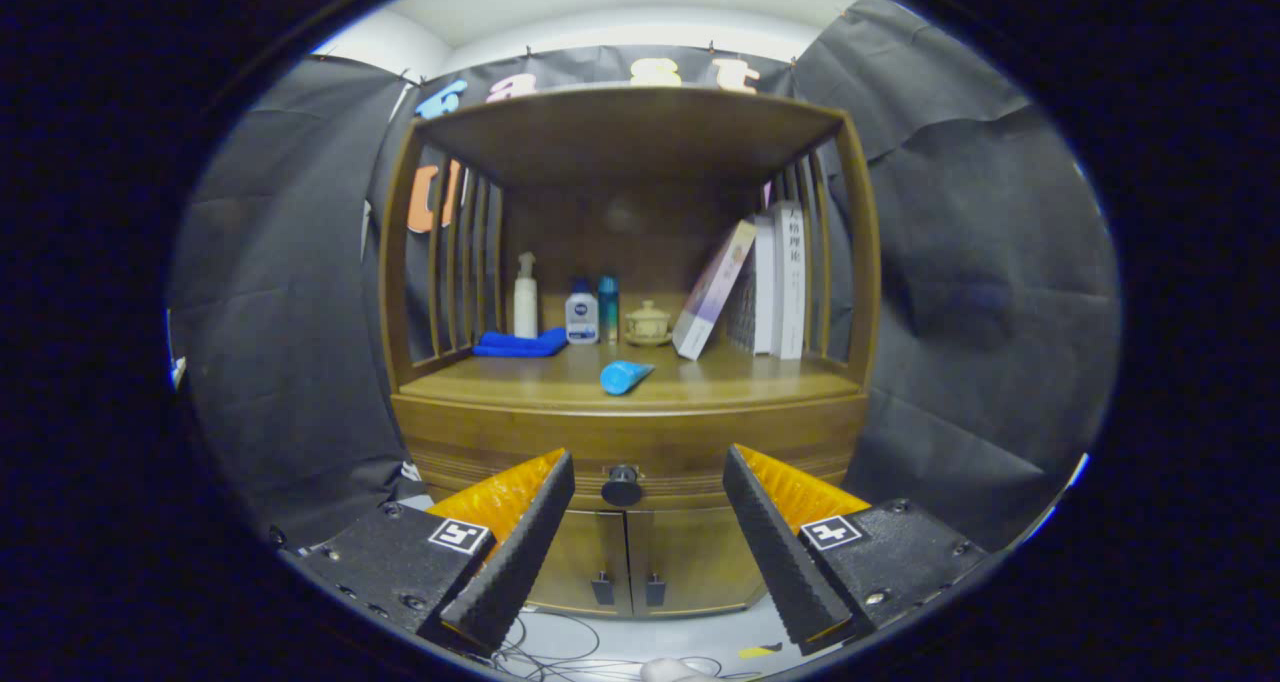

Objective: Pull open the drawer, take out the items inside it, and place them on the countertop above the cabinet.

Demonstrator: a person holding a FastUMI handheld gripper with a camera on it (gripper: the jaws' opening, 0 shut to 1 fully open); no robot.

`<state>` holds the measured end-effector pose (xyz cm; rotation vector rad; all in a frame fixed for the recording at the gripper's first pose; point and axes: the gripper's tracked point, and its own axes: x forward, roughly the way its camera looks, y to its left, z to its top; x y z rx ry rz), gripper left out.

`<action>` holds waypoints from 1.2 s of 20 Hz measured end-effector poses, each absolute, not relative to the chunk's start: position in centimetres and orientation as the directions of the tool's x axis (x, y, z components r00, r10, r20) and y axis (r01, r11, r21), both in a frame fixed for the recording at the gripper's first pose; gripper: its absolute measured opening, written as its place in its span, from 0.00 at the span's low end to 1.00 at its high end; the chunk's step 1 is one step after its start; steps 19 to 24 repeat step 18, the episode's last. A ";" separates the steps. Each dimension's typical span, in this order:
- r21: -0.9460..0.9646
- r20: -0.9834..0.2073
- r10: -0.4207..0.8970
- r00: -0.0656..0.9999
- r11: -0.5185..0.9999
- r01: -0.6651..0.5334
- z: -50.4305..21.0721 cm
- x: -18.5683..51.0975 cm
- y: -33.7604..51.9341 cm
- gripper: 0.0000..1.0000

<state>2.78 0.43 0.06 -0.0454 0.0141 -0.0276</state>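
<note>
Fingers of the gripper (648, 474) are spread wide and hold nothing; the round black drawer knob (621, 485) sits in the gap between their tips, a little to the left of the middle, and nothing touches it. The drawer (640, 440) is shut, its front flush with the wooden cabinet (628, 382). On the countertop (520, 382) above it, from the 9 o'clock side to the 3 o'clock side, I see a folded blue cloth (520, 343), a white pump bottle (525, 297) just behind it, a small white and blue bottle (581, 314), a slim teal bottle (608, 308), and a small beige lidded cup (648, 323) on a saucer. A blue tube (624, 375) lies on its side nearer the front edge, at 12 o'clock from the knob. Further right one book (712, 290) leans against upright books (780, 280). Below the drawer, two cabinet doors (625, 562) are closed. Thin cables (560, 650) lie on the floor near the left finger.
</note>
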 end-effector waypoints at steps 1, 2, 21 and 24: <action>-0.037 0.006 -0.025 1.000 0.999 0.026 0.7 1.6 0.5 0.98; -0.027 0.028 -0.019 0.999 0.999 0.020 1.2 0.5 0.7 0.98; -0.046 0.081 0.010 0.997 0.999 -0.007 1.6 -4.6 1.6 0.98; -0.046 0.081 0.010 0.997 0.999 -0.007 1.6 -4.6 1.6 0.98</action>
